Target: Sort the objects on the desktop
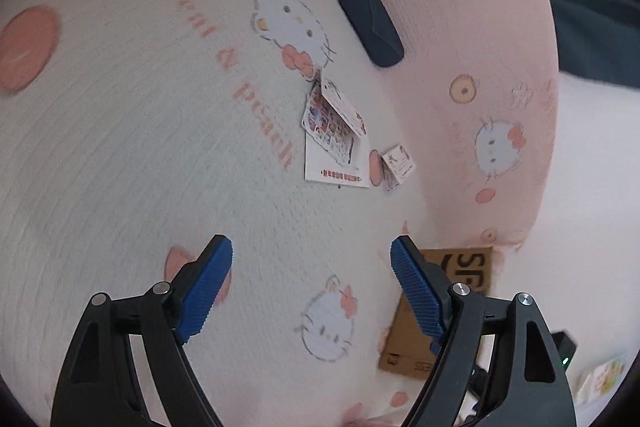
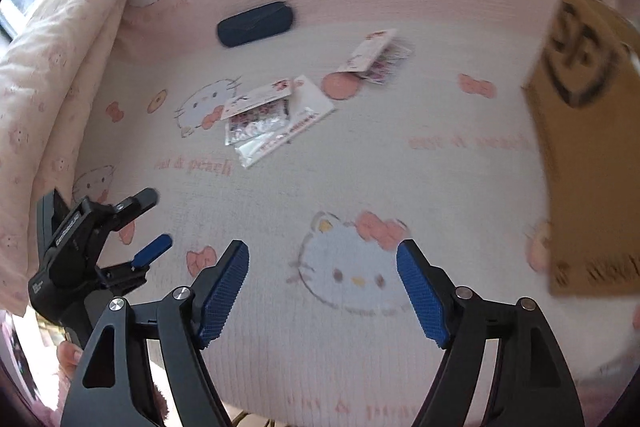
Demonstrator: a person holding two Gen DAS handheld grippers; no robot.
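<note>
Both the left gripper (image 1: 311, 251) and right gripper (image 2: 322, 255) hang spread wide with nothing held above the cat-print bedcover (image 2: 360, 179). The sticker packets (image 2: 276, 115) lie mid-frame, a dark case (image 2: 255, 23) upper left and the cardboard box (image 2: 588, 147) at the right edge. I'd come down flat and pinch a raised packet edge.

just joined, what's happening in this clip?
A person holds a gripper in each hand over a Hello Kitty bedspread. Both the left gripper and right gripper have jaws open and hold nothing. Lying loose on the fabric are a dark blue glasses case, a larger sticker pack and a smaller sticker pack. A cardboard box sits to the right. Nothing looks sorted yet.
</note>
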